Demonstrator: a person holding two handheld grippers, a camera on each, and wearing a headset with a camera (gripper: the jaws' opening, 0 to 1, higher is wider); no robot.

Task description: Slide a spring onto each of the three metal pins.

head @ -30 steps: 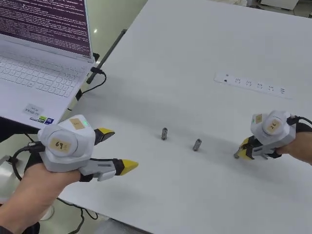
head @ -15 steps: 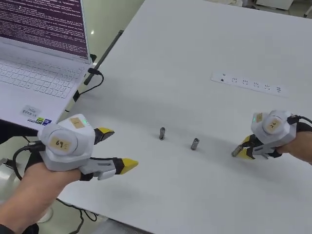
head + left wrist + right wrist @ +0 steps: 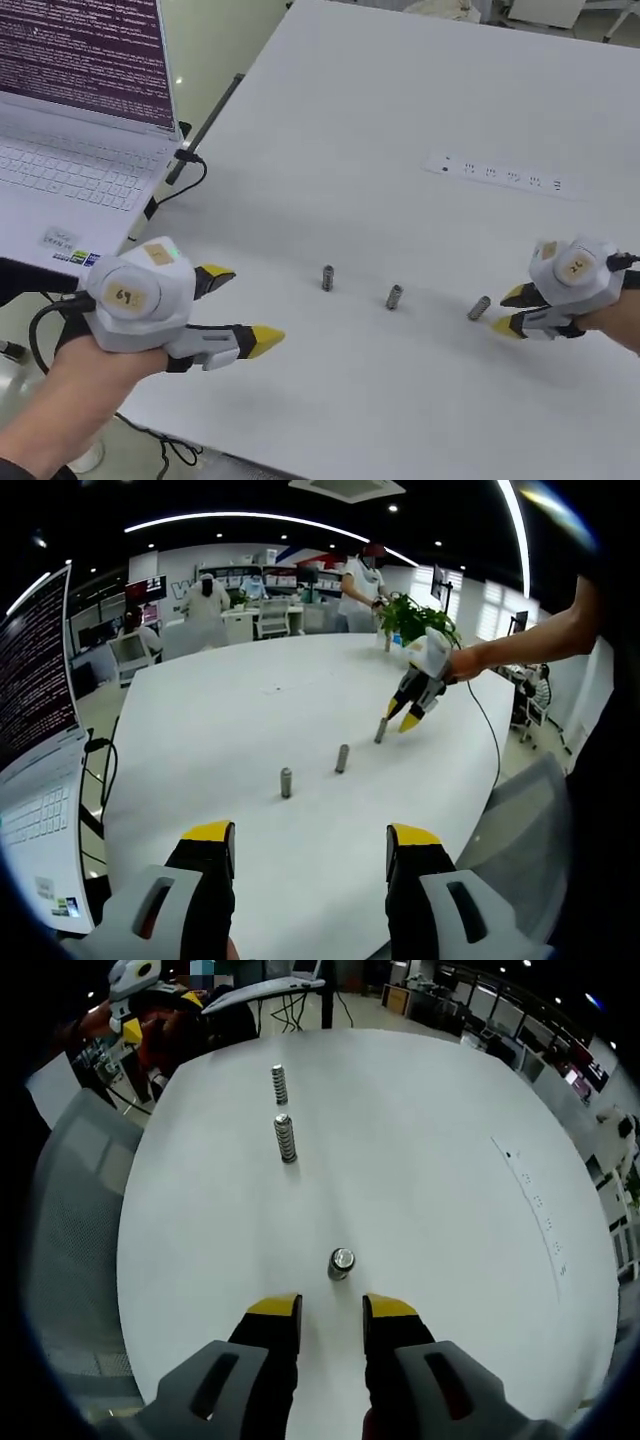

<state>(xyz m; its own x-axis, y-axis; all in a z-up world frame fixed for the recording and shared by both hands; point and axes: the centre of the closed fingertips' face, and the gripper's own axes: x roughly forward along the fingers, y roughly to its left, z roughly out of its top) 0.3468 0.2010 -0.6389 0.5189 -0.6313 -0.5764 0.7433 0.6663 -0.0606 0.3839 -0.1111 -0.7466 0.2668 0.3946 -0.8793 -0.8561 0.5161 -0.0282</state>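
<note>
White bench (image 3: 400, 120) carries an open laptop (image 3: 70, 130) at far left and a power strip (image 3: 500, 175) at far right. Left gripper (image 3: 245, 305) hovers at the near left edge, jaws wide apart and empty; right gripper (image 3: 508, 310) sits low at the right, jaws a little apart, holding nothing. Across the middle in a row stand the left pin (image 3: 327, 278), middle pin (image 3: 394, 296) and right pin (image 3: 479, 307), coils showing on them, the right pin leaning, just left of the right gripper's tips.
</note>
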